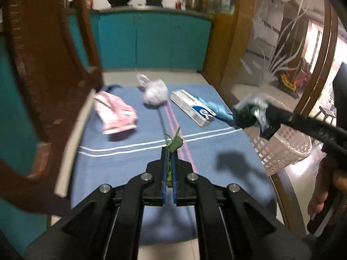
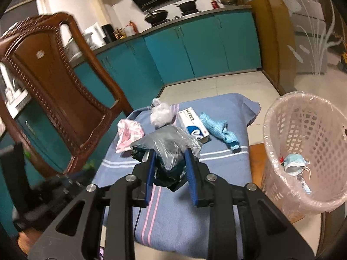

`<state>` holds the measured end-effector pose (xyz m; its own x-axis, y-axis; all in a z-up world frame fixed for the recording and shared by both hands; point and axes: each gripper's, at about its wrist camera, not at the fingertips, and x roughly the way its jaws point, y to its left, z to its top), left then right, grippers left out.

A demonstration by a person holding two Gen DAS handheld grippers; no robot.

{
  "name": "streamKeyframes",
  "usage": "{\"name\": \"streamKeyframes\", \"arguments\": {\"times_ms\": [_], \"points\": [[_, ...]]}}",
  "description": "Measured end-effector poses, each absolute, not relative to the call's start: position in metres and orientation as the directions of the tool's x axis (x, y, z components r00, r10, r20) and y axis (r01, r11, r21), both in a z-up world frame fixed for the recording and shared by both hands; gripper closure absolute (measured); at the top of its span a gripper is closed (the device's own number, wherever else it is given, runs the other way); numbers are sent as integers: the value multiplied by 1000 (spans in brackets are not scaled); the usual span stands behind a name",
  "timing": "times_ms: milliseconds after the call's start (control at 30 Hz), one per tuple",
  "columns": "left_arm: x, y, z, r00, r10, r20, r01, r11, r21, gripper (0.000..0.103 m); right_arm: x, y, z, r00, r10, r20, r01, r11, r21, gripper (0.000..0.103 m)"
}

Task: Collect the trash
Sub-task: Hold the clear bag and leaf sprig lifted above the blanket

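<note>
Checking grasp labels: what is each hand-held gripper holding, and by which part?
Left hand-held gripper: green leaf, clamped along its lower part. Right hand-held gripper: crumpled clear plastic wrapper, pinched at its bunched base.

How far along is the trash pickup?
Done: a blue face mask and a few scraps already lie in the pink basket. In hand: the left tool is shut on a green leaf; the right tool is shut on a crumpled clear plastic bag. Left on the blue cloth: pink wrapper, white plastic wad, carton, blue rag.
</note>
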<state>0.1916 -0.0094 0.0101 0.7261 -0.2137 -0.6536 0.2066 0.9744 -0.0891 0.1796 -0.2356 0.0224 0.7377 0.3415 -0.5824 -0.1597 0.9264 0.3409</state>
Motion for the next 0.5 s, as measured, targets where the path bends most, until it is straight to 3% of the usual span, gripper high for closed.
{"name": "streamKeyframes", "arguments": {"times_ms": [100,500], "points": [[188,12,9,766,-180,-618,144,984,-108,98,164,-222,18,728,340,-595,-181,933,311,75],[195,16,-5,736,-201,-646,156,980,-128,98,160,-198,3,710,313,-631,-196,948,250,75]]}}
